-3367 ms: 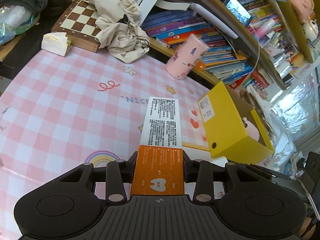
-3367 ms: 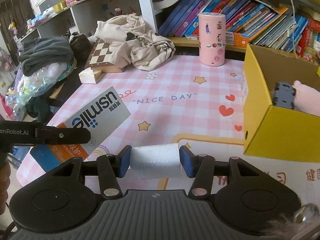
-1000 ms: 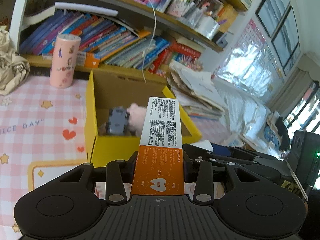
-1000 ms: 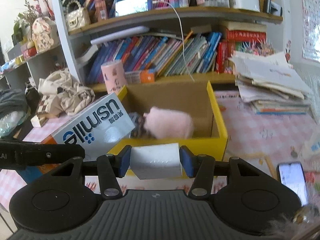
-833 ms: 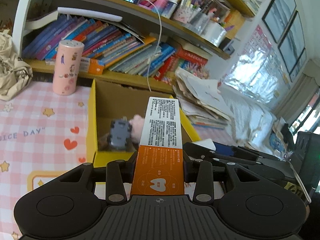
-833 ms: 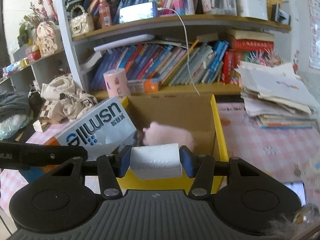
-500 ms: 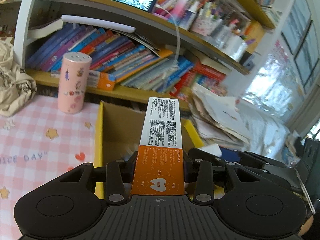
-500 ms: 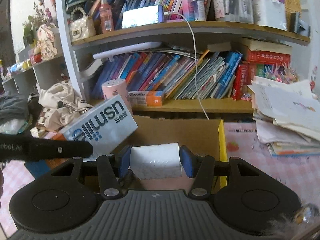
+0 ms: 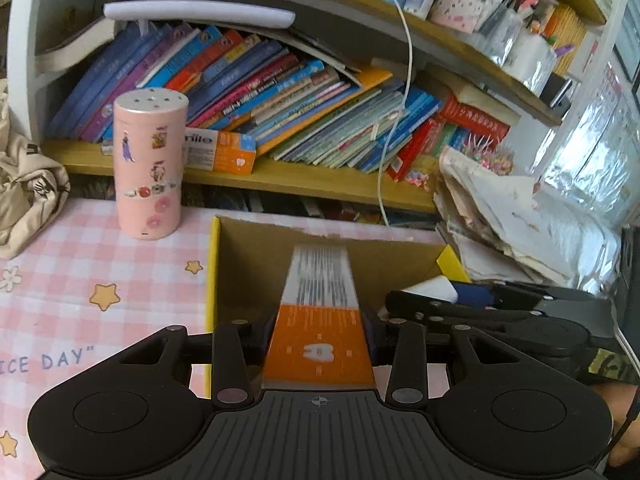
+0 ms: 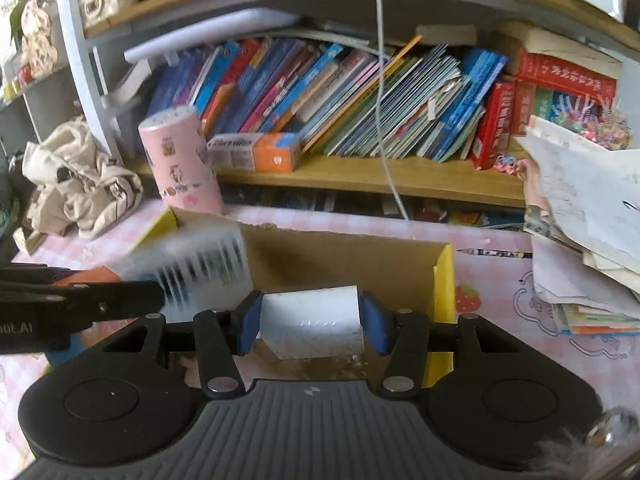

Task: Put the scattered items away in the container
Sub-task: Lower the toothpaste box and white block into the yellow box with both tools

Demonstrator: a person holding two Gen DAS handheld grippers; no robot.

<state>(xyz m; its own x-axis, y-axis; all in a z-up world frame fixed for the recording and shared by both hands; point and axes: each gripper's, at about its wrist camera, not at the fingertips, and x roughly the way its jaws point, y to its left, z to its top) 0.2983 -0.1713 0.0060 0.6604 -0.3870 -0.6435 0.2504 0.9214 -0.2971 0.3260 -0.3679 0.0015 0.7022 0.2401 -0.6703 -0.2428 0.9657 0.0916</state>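
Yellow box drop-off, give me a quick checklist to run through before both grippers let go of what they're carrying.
1. Left gripper shut on the toothpaste box: ok.
2. Right gripper shut on the white roll: ok.
3. Toothpaste box's far end over the opening of the yellow box: ok.
4. White roll over the yellow box opening: ok, brown interior shows behind and below it.
5. Free room on the box floor: cannot tell, both grippers hide it.
6. The two grippers apart from each other: ok, side by side, though close; I'd release one at a time.
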